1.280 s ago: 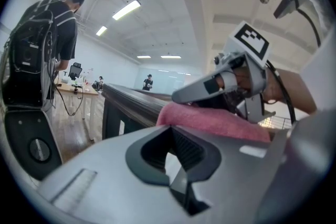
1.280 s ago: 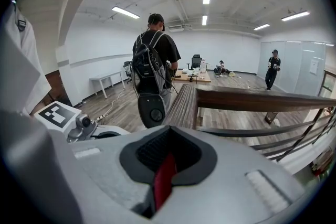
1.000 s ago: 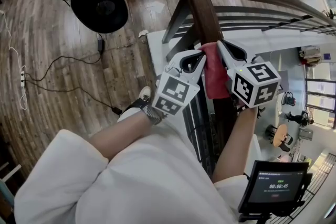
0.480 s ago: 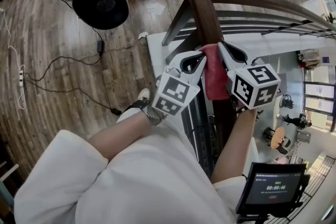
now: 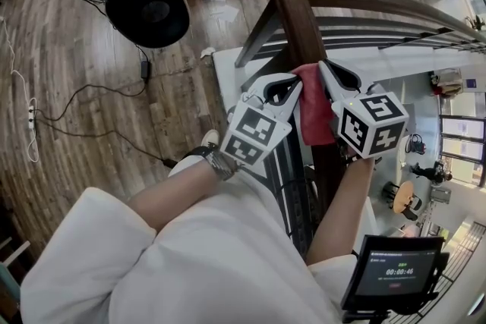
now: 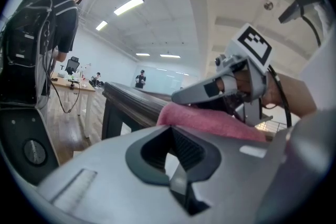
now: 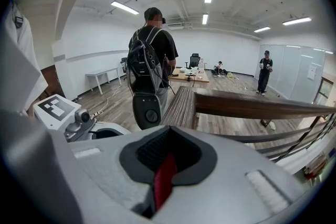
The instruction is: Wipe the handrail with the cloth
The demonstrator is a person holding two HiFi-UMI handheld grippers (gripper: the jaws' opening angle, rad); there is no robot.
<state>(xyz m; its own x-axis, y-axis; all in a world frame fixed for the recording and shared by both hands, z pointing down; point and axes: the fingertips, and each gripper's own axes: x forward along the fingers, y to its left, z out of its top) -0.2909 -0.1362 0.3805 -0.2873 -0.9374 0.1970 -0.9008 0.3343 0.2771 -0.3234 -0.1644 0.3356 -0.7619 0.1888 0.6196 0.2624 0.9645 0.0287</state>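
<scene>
- Soft, light, limp cloth point(image 5: 313, 111), draped over the handrail point(image 5: 300, 19); likely to bunch.
- Closed on its edge: right claw point(image 5: 325, 68); good place to hold.
- Closed just beside it, seemingly empty: left claw point(image 5: 295, 83).

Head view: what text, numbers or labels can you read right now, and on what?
"00:00:46", on the screen at lower right.
Small line above that timer: too small to read.
Marker cubes: black-and-white square patterns only, no words.
</scene>
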